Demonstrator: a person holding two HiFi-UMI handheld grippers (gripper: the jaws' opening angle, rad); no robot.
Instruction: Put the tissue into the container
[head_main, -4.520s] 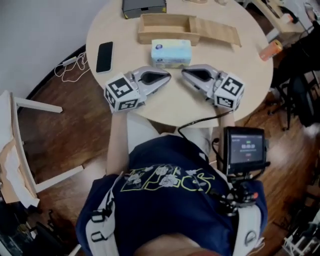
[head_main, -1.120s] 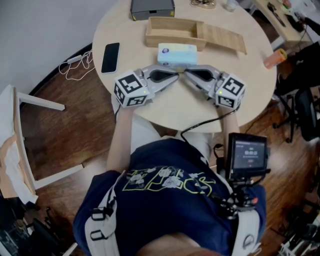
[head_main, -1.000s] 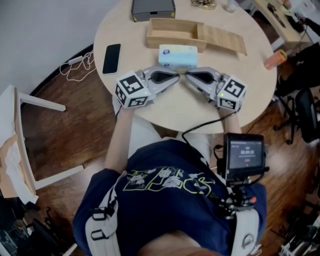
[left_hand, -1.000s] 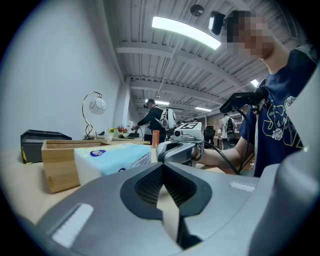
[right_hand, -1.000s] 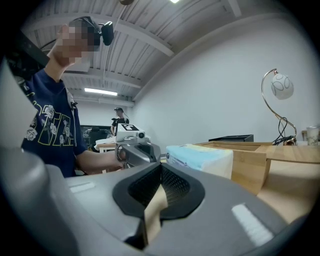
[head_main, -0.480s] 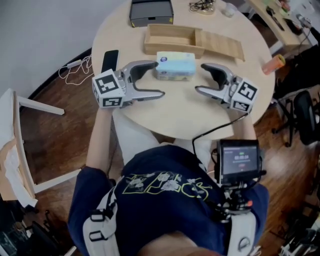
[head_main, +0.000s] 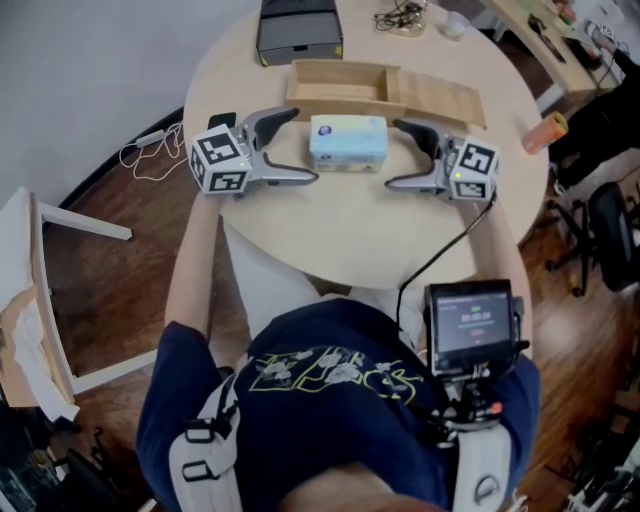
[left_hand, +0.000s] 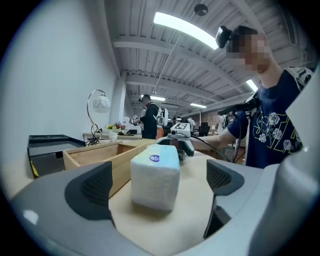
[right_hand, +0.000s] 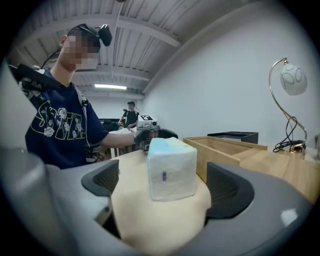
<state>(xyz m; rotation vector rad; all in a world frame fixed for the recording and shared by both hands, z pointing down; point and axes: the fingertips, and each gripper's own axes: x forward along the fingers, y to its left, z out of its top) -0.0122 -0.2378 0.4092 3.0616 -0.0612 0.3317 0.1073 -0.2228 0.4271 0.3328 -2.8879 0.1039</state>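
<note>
A pale blue and white tissue pack (head_main: 347, 142) lies on the round table, just in front of the open wooden container (head_main: 338, 80). My left gripper (head_main: 300, 147) is at the pack's left end and my right gripper (head_main: 396, 155) at its right end, the two facing each other. Both sets of jaws are opening and stand wide. In the left gripper view the pack (left_hand: 155, 175) sits just ahead of the left gripper (left_hand: 157, 182), with neither pad touching it. The right gripper view shows the same: the pack (right_hand: 171, 167) lies untouched in front of the right gripper (right_hand: 164, 181).
The container's sliding lid (head_main: 440, 95) sticks out to the right. A dark box (head_main: 298, 18) and cables (head_main: 405, 15) lie at the table's far edge, an orange cylinder (head_main: 545, 130) at its right rim. A phone (head_main: 222, 119) peeks out behind the left gripper.
Both grippers were shut with their tips together in front of the pack. They have since moved apart to its two ends and their jaws have swung open.
</note>
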